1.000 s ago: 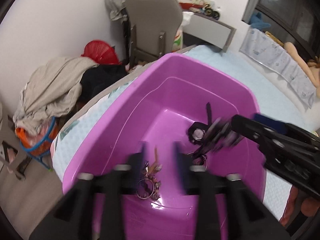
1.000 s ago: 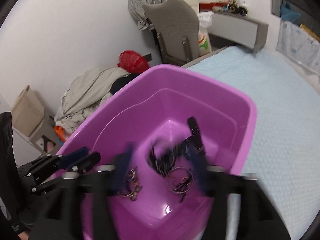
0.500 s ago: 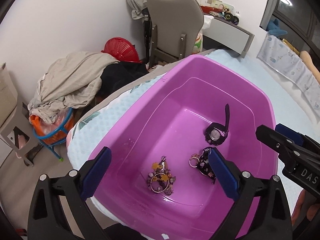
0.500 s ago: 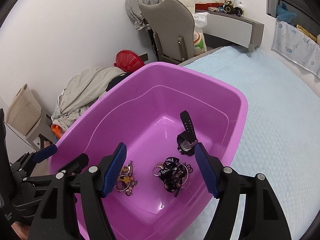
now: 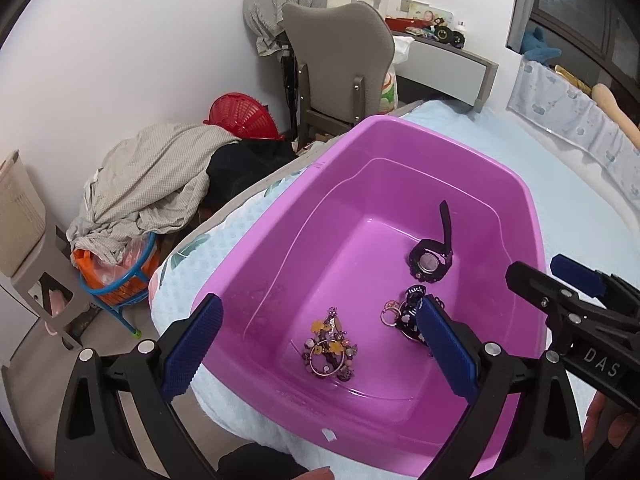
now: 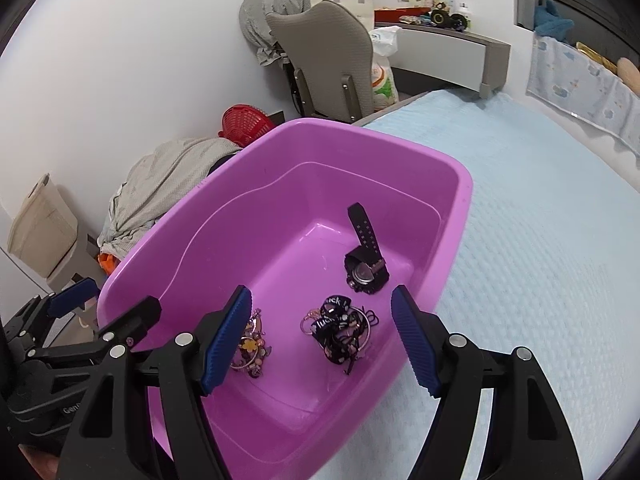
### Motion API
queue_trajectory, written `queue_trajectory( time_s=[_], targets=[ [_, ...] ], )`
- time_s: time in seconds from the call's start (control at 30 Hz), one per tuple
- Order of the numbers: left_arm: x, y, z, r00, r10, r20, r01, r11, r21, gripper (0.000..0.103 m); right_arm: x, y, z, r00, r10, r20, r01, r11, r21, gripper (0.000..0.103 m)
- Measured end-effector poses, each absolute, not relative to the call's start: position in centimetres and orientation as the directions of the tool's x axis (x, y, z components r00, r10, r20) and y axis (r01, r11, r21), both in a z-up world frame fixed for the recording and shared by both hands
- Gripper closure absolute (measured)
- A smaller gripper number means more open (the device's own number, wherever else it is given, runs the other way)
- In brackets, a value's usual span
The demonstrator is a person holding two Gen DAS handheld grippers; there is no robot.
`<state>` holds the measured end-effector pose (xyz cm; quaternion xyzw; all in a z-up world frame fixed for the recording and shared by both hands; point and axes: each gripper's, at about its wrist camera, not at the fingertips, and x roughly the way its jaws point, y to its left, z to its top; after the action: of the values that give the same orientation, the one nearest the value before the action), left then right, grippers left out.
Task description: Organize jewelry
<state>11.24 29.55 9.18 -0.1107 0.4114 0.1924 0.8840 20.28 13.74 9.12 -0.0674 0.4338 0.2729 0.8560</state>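
A: Where are we on the jewelry? Both hand-held grippers look empty to us. Left hand-held gripper (image 5: 320, 344) has its jaws spread wide with nothing between the pads; right hand-held gripper (image 6: 322, 340) is spread too, and nothing is gripped.

B: Agreed, both released. All three pieces sit on the floor of the purple tub (image 5: 532, 216), which stands on the bed (image 6: 540, 208). Below and ahead of the left one: the beaded charm bracelet (image 5: 330, 354). Just inside its right pad: the black ribbon bundle with rings (image 5: 408, 312). Further ahead: the black watch (image 5: 430, 260), strap standing up.

A: So the step, as we read it, is between picks. Either the drop-in is finished or we're lining up the next grasp.

B: If it's a grasp, the next move calls for going down into the tub, centring on one piece and closing low. The bracelet is flat and loose; we'd expect it to slip.

A: View differences?

B: The right wrist view shows the ribbon bundle (image 6: 340, 328) squarely between its pads, its lettering readable, and the bracelet (image 6: 250, 350) half hidden behind its left pad. The left wrist view shows the bracelet whole, with the right hand-held gripper off to its right.
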Motion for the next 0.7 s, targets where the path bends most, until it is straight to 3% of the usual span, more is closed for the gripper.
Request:
queue_trajectory(
  time_s=[0.7],
  targets=[
    [8.9, 27.5, 11.0, 0.614, 0.243, -0.751, -0.431, 0.900, -0.061, 0.007, 16.2, 10.8, 11.7, 0.569, 0.349, -0.745, -0.443, 0.893, 0.080, 0.033]
  ],
)
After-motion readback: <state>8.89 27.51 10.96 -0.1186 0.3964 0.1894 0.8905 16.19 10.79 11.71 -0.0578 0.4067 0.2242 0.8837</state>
